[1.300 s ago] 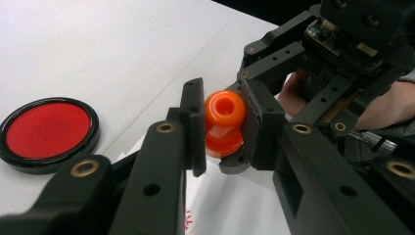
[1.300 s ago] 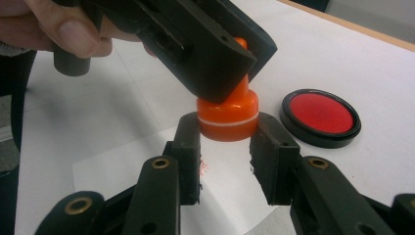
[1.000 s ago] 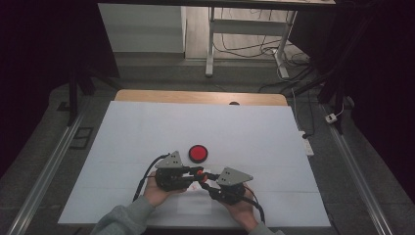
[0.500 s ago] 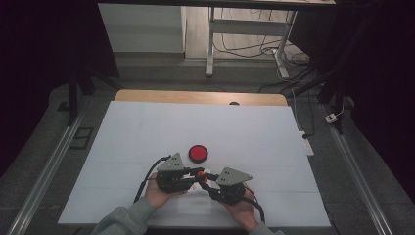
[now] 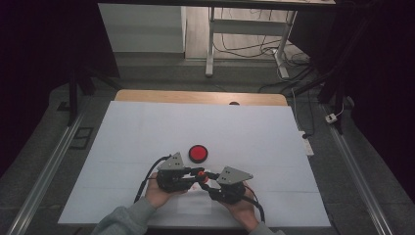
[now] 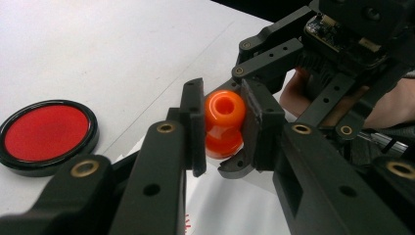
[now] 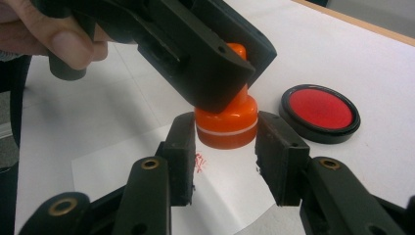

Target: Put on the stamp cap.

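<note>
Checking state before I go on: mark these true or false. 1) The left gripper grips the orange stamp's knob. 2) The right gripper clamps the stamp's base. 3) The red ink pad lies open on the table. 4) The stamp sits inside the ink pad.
1) True: the left gripper is shut on the orange stamp.
2) False: the right gripper has just been opening; its jaws flank the base with gaps.
3) True: the red ink pad lies uncovered.
4) False: the stamp stands on white paper, beside the pad.
</note>
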### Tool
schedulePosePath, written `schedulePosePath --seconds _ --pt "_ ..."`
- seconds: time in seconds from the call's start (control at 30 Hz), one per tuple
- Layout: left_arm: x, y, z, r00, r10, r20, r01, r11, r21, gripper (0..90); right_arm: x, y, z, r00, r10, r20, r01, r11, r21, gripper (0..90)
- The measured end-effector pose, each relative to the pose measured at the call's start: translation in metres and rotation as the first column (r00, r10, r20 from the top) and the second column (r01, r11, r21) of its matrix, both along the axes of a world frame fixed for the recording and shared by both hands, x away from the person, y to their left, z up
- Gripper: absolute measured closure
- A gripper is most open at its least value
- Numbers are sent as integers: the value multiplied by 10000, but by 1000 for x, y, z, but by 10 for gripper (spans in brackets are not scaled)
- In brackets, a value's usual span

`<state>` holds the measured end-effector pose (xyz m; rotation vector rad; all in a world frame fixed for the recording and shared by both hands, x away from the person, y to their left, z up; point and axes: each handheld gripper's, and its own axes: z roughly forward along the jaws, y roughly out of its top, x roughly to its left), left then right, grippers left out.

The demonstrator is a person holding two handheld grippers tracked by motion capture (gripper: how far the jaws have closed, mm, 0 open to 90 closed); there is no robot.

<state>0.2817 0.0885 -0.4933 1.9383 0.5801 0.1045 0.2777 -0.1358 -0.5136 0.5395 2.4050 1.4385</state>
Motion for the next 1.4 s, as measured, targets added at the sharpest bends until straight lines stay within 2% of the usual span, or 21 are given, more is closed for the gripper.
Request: schedulePosePath --seconds 0.27,0.6,0.83,0.93,1.17,1.33,1.4 --pt "2 6 3 9998 195 37 -194 9998 -101 722 1 -3 1 10000 -55 39 55 10000 -23 526" --pt "4 16 6 9993 366 21 -366 9993 -36 722 5 -25 3 9988 -489 12 489 9984 -272 466" --pt "5 19 9 9992 407 -8 -407 9992 -39 721 7 -48 7 9955 -949 -15 949 9954 -153 451" --pt "5 20 10 9991 420 3 -420 9991 -63 722 8 -58 8 9936 -1128 106 1131 9932 -289 447" --pt "6 25 13 9989 471 -11 -471 9989 -60 721 8 -85 8 9887 -1497 19 1496 9877 -447 434" --pt "6 29 16 9983 588 22 -588 9983 14 721 7 -105 8 9812 -1930 69 1931 9791 -635 432" --pt "6 31 17 9978 655 39 -655 9979 15 721 6 -114 8 9790 -2039 72 2040 9774 -561 432"
